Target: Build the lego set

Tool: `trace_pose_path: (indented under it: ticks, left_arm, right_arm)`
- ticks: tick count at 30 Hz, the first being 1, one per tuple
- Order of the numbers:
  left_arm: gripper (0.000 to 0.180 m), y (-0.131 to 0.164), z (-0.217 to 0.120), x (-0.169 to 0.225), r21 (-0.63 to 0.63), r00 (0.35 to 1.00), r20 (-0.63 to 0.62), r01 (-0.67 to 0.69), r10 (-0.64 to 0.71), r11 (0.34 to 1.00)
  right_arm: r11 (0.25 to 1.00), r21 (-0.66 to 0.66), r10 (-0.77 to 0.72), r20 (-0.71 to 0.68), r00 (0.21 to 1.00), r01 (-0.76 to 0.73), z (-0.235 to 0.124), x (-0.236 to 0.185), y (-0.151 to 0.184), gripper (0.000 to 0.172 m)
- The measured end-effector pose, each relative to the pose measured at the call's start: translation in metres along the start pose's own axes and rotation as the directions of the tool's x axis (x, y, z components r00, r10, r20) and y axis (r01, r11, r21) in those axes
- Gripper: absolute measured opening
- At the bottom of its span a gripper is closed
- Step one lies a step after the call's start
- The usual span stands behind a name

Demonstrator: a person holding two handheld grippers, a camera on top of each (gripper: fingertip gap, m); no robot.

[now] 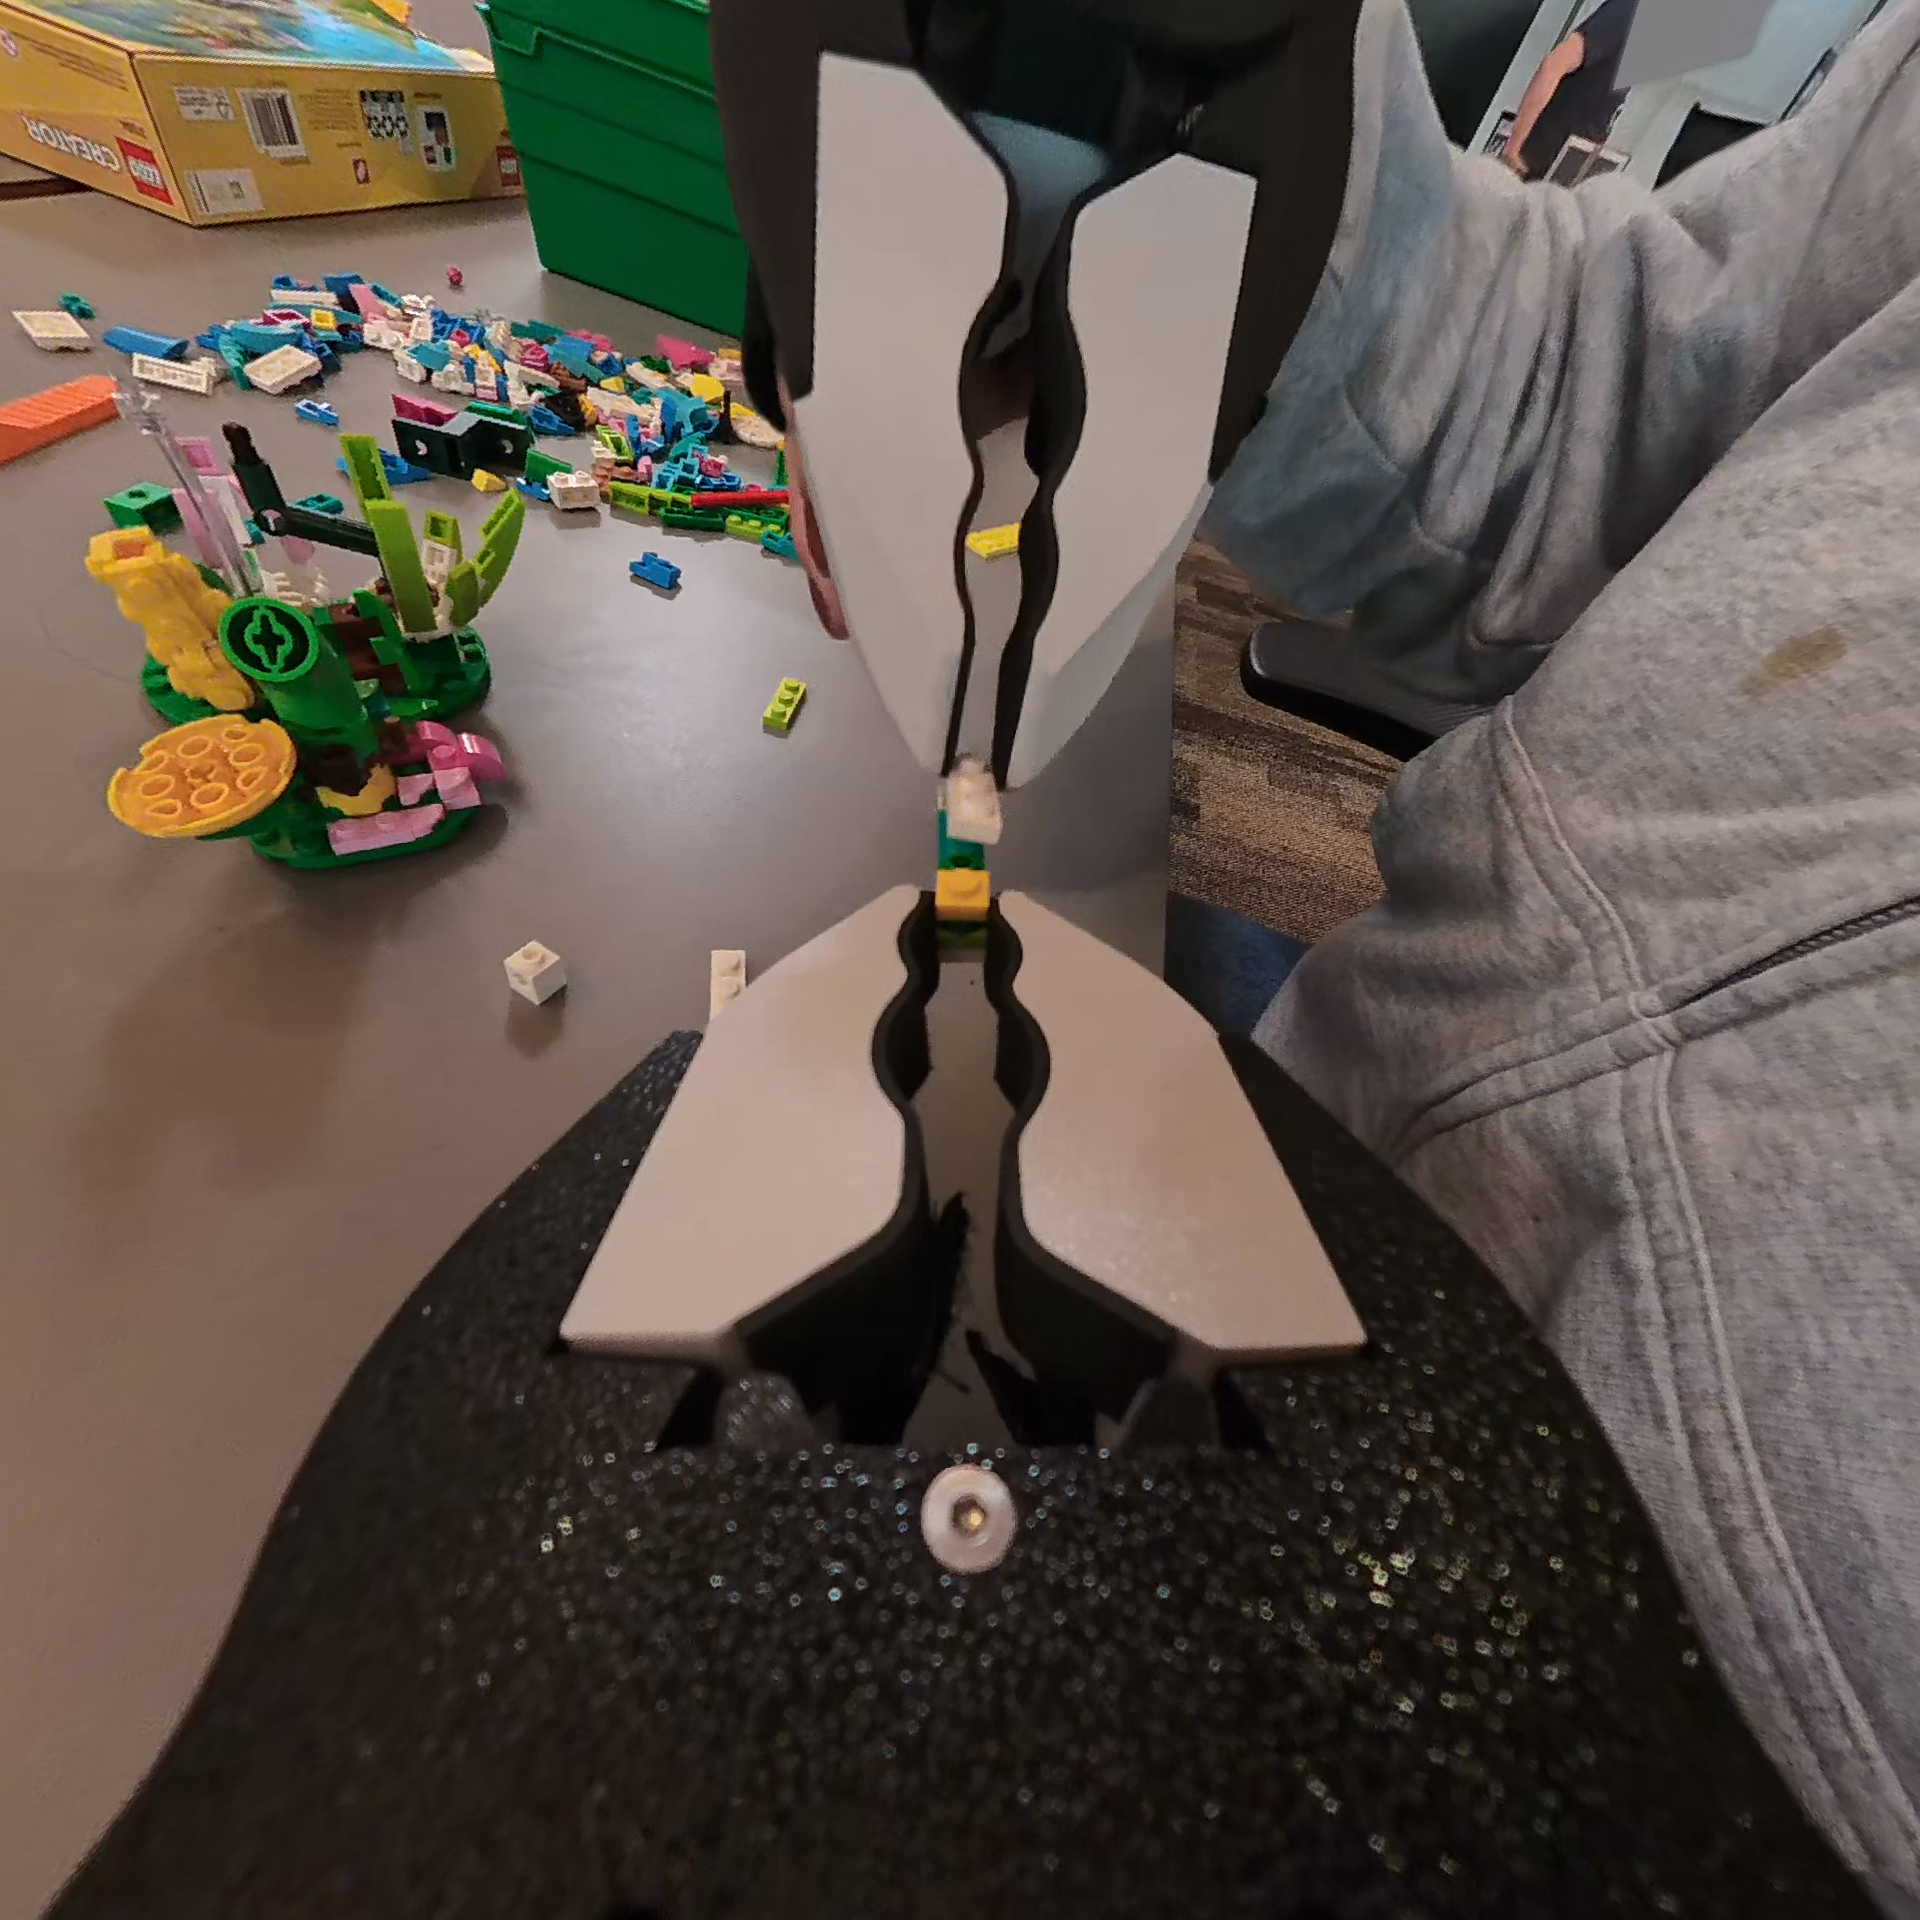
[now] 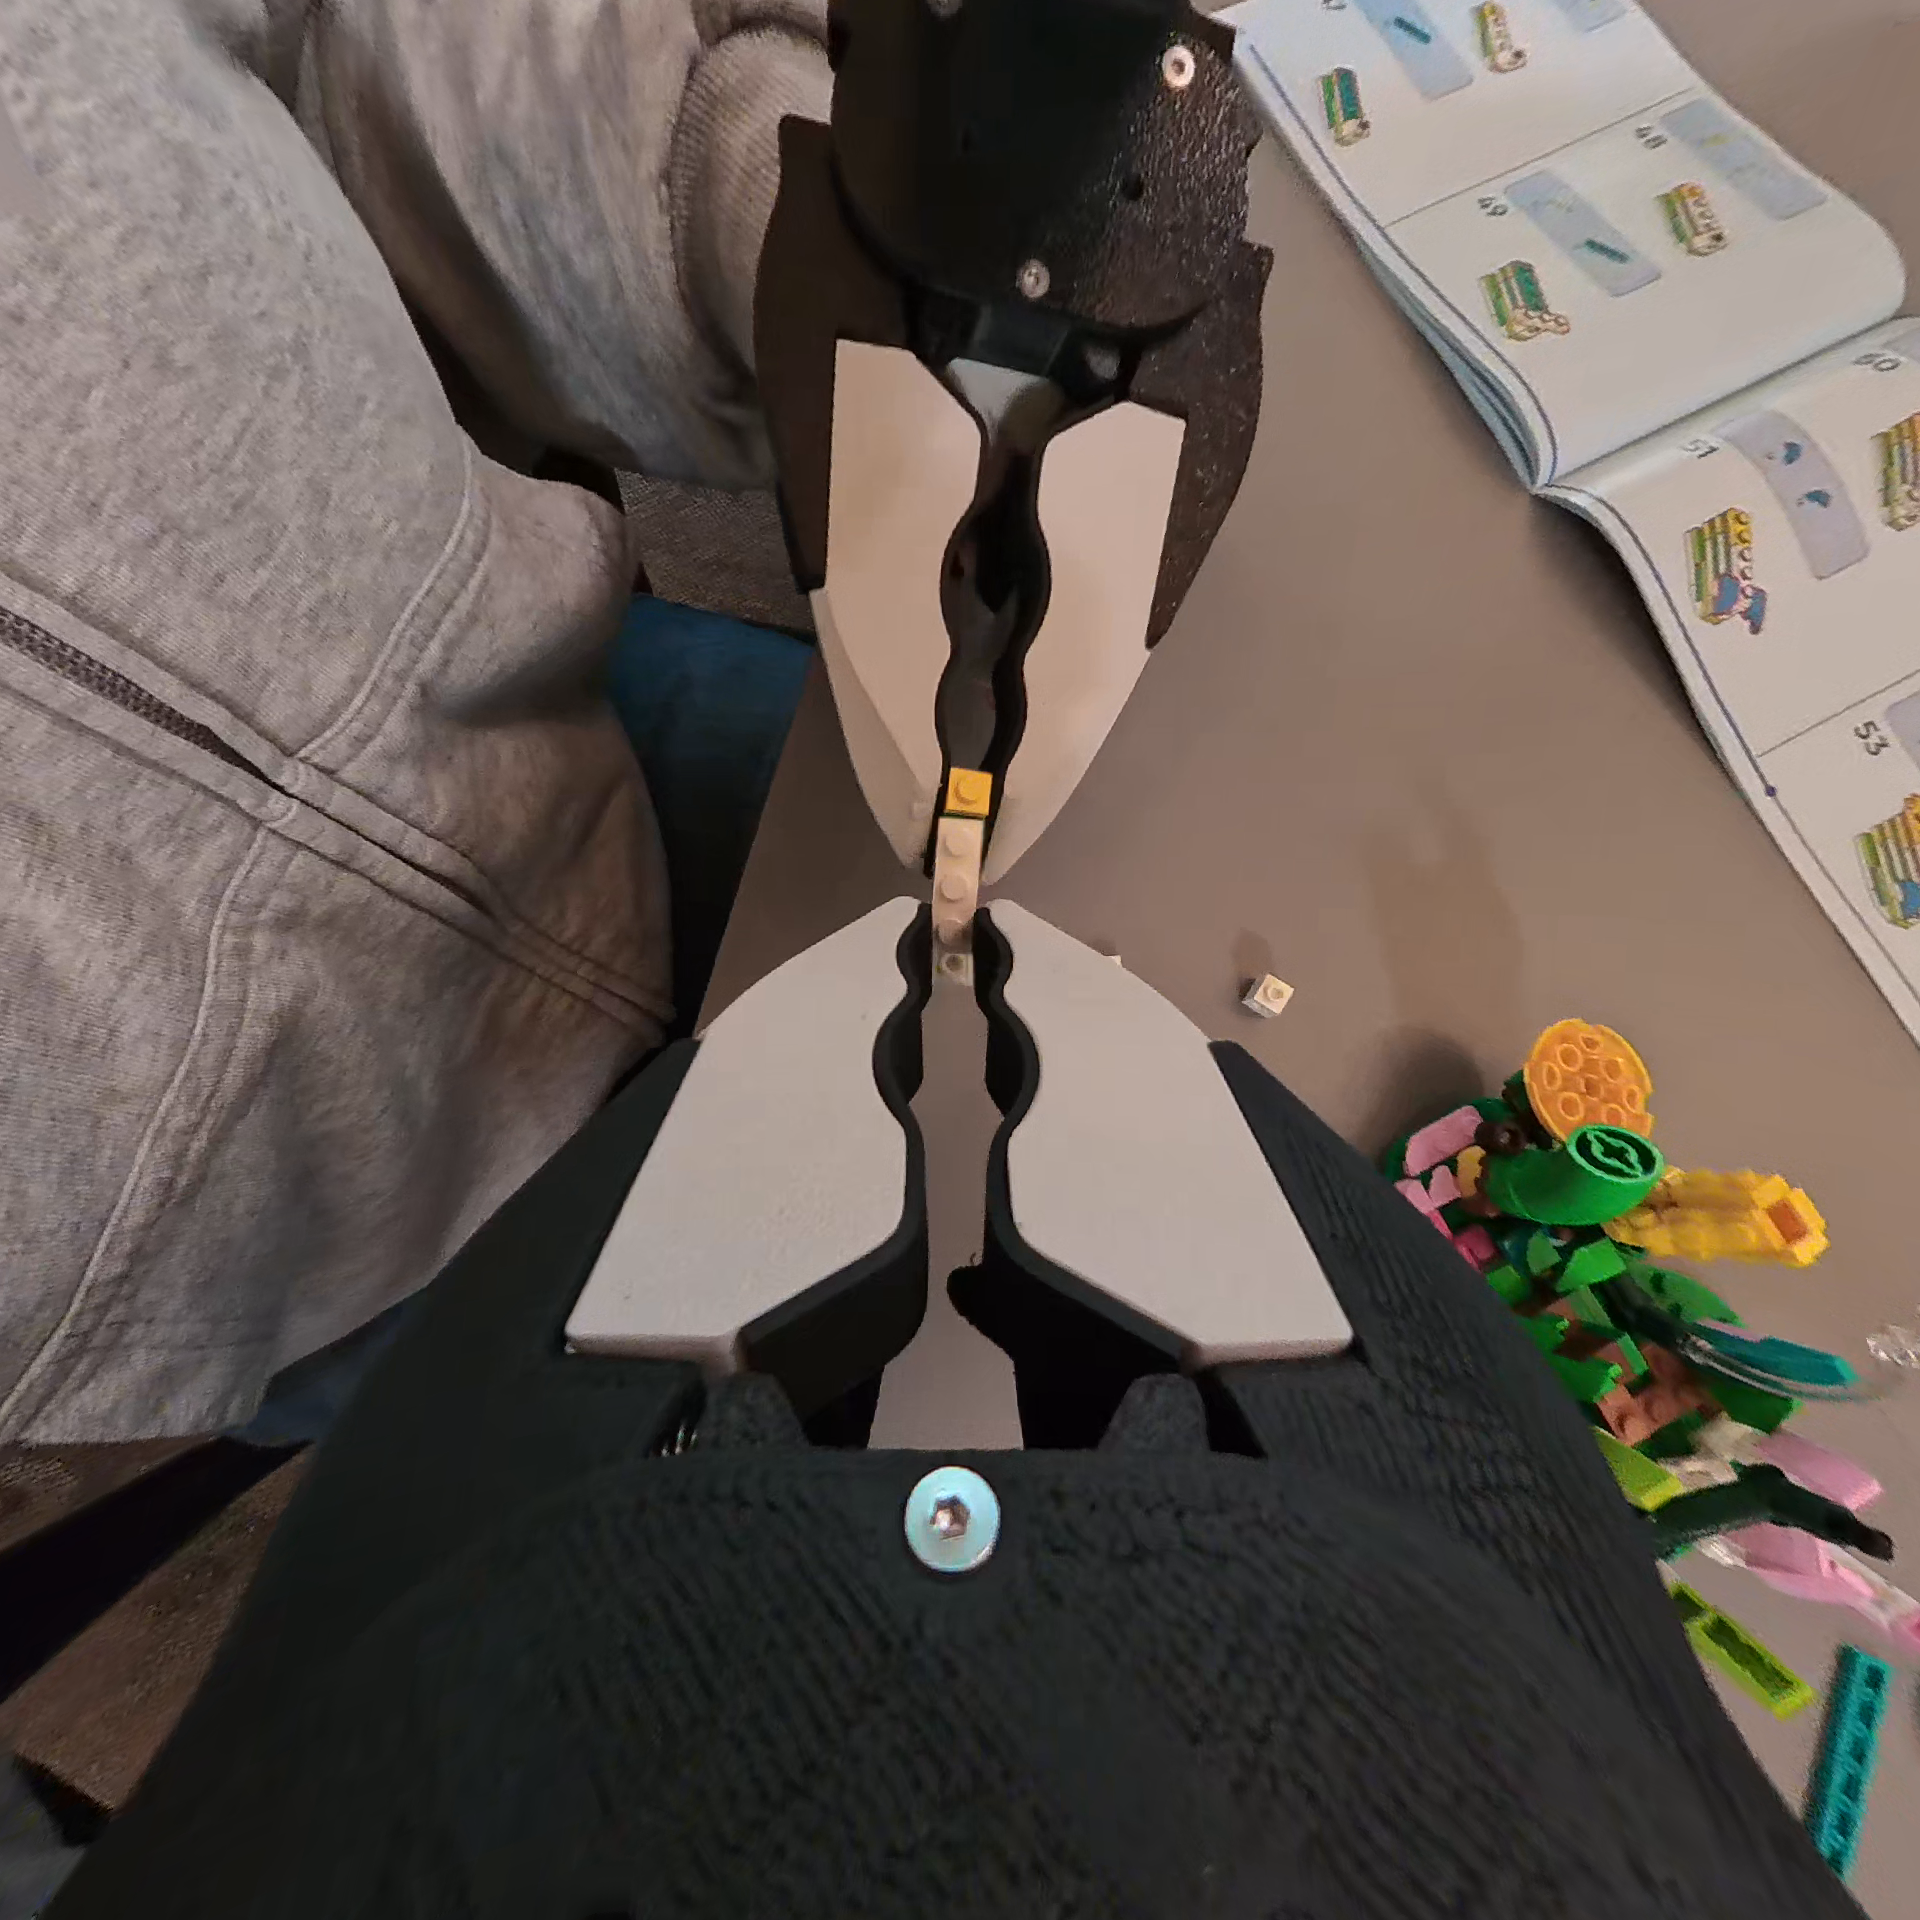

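My left gripper [image 1: 961,920] is shut on a small stack of bricks, its pads pressed on the yellow brick [image 1: 962,891] with lime and green pieces around it. My right gripper [image 1: 977,774] comes from opposite, tip to tip, shut on a white piece [image 1: 974,808] that meets the stack's teal-green end. In the right wrist view, the right gripper [image 2: 954,935] pinches a long white plate [image 2: 956,868]. The plate reaches into the left gripper's tips beside the yellow brick [image 2: 968,792]. Both grippers hold this above the table edge.
A built flower model [image 1: 301,686] stands on the grey table [image 1: 644,1039], with a heap of loose bricks [image 1: 540,395], a green bin [image 1: 623,156] and a yellow box [image 1: 249,114] behind. A white brick [image 1: 536,971] lies near. An open booklet [image 2: 1662,312] lies beyond. A grey sleeve [image 1: 1662,935] is close. The tips of both grippers are at nearly the same place.
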State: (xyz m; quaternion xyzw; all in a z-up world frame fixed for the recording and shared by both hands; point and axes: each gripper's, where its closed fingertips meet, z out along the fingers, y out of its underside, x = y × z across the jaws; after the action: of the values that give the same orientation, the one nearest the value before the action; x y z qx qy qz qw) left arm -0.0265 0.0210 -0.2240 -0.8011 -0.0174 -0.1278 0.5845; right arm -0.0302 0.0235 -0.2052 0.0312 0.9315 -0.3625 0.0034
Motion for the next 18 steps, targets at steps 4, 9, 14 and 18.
trace_pose_path:
  ticks: [4,9,14,18]
  left_arm:
    - [0.008,0.0017,0.0012,0.0015,-0.014,1.000,-0.003,-0.012,0.012,1.000]
    - [0.008,0.0030,0.0022,0.0017,-0.026,1.000,0.001,-0.019,0.019,0.999]
    - [0.008,0.0032,0.0023,0.0011,-0.028,1.000,0.003,-0.014,0.014,0.999]
    - [0.008,0.0039,0.0029,0.0012,-0.035,1.000,0.005,-0.018,0.018,0.999]
  right_arm:
    - [0.999,-0.041,-0.017,0.002,1.000,0.017,0.0047,0.0012,0.0027,0.006]
    - [0.997,-0.069,-0.023,0.015,1.000,0.024,0.0066,-0.0003,0.0045,0.006]
    - [0.997,-0.077,-0.014,0.026,1.000,0.016,0.0080,-0.0013,0.0057,0.006]
    - [0.996,-0.083,-0.013,0.027,1.000,0.015,0.0086,-0.0015,0.0068,0.006]
